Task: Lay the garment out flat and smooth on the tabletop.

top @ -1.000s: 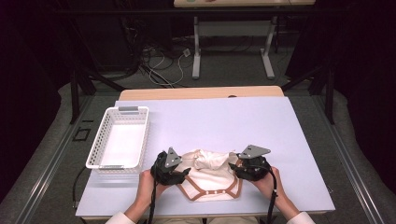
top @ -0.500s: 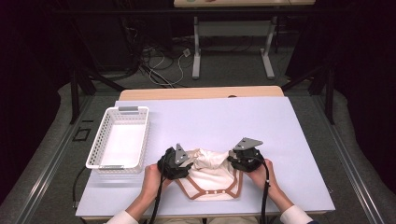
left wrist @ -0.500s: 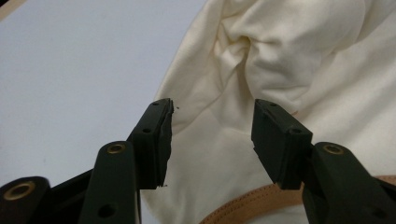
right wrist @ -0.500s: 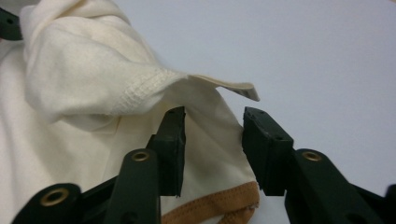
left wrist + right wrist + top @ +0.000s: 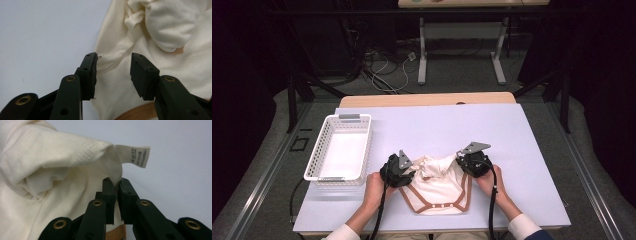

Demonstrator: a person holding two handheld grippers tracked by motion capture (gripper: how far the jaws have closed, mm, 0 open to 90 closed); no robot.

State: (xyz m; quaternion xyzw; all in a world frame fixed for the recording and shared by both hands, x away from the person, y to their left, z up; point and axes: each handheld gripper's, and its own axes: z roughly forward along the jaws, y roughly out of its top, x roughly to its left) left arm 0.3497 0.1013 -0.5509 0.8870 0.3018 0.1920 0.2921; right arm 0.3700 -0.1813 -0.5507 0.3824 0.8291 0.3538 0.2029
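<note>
A cream baby garment [image 5: 439, 182] with tan trim lies crumpled on the pale table near its front edge. My left gripper [image 5: 411, 172] is at the garment's left side. In the left gripper view its jaws [image 5: 113, 57] have just been closing and still stand apart, with the edge of the cream cloth [image 5: 160, 32] between them. My right gripper [image 5: 461, 165] is at the garment's upper right. Its jaws [image 5: 116, 181] have just been closing and now pinch a fold of the cloth [image 5: 50, 157] just below the white size label [image 5: 140, 156].
A white mesh basket [image 5: 353, 116] stands on the left part of the table [image 5: 437, 125]. The table's wooden far edge runs along the back, with table legs and loose cables on the floor beyond it. A person's hands come in from the bottom.
Both grippers have moved a little away from the person and onto the garment's top corners. The right jaws have closed on the cloth. The left jaws have narrowed.
</note>
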